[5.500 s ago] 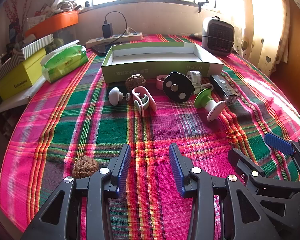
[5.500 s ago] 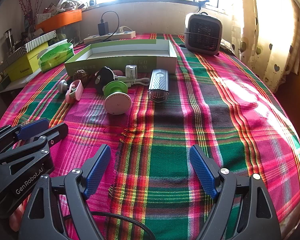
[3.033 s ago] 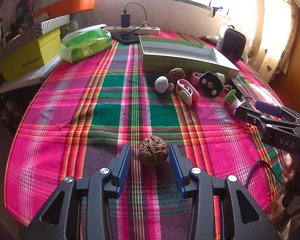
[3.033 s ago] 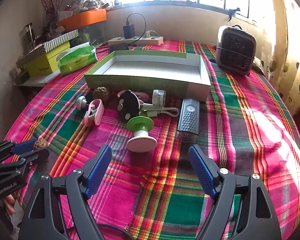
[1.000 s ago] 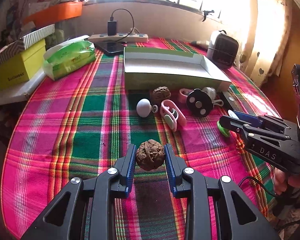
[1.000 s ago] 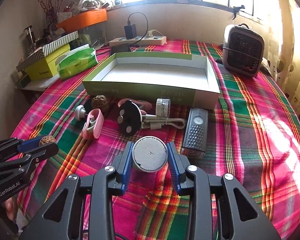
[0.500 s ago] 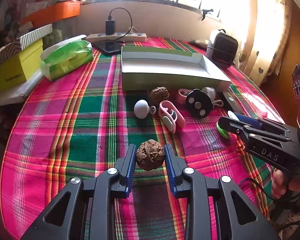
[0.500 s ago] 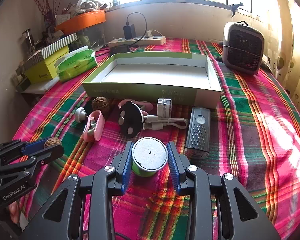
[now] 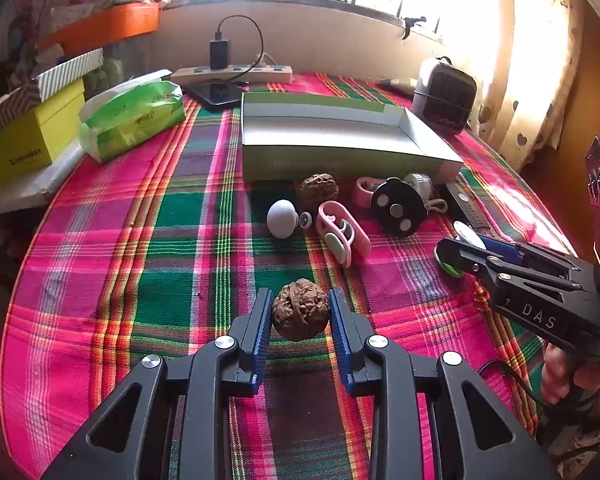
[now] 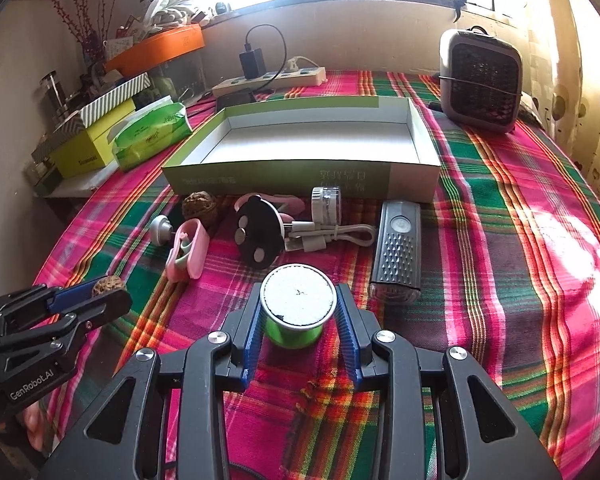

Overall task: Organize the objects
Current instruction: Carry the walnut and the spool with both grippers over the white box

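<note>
Left tongs (image 9: 300, 322) pinched a round walnut (image 9: 299, 314), right tongs (image 10: 298, 314) clasped a green-stemmed roller (image 10: 296, 308); either could squirt free short of the box (image 10: 300, 176).

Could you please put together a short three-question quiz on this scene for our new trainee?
1. True or false: the left gripper is shut on a walnut.
2. What does the right gripper hold? A) the grey remote B) the green and white spool C) the pink clip
3. Fill in: the open green box has ____ inside it so far.

Key:
1. True; a second walnut lies by the box.
2. B; the grey remote and pink clip lie on the plaid cloth.
3. Nothing.
</note>
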Motion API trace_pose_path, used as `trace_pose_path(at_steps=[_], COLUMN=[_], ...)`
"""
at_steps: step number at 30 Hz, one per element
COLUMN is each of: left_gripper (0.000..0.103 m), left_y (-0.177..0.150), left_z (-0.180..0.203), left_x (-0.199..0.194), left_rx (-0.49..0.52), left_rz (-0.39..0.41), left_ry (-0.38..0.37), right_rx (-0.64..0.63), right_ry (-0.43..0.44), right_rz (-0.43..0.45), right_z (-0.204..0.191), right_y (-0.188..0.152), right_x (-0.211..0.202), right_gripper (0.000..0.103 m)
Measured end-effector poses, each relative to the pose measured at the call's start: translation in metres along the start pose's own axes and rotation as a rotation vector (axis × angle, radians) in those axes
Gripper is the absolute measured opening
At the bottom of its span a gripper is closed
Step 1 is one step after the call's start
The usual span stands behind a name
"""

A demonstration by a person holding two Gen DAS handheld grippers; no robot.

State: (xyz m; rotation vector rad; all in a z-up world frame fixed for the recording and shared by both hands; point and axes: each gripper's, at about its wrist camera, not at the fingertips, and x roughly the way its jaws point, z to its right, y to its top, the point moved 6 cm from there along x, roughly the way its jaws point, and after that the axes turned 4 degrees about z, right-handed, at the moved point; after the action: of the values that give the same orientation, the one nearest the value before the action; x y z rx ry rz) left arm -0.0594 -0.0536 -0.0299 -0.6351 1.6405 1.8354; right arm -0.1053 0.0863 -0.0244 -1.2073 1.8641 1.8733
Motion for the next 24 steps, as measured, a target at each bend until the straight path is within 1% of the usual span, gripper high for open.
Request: trace_pose_path(at_steps=[12, 18, 24], left_gripper=[0.026, 0.026, 0.026], left_y=[0.011, 0.025, 0.04], left_z=[0.005, 0.01, 0.016], left_x=[0.002, 0.006, 0.012], left_rx=[0.013, 0.018, 0.034], left_rz=[0.011, 0.018, 0.022], left_ry=[-0.007, -0.028, -0.041], right_rx=[-0.025, -0.039, -0.051], right_ry=[-0.01, -0.009, -0.014], right_rz=[0.024, 0.032, 0.053], right_z=[-0.003, -0.004, -0.002], right_y=[0.005, 0.011, 0.025], right_x=[-0.003, -0.005, -0.009], right_gripper=[0.034, 0.034, 0.034])
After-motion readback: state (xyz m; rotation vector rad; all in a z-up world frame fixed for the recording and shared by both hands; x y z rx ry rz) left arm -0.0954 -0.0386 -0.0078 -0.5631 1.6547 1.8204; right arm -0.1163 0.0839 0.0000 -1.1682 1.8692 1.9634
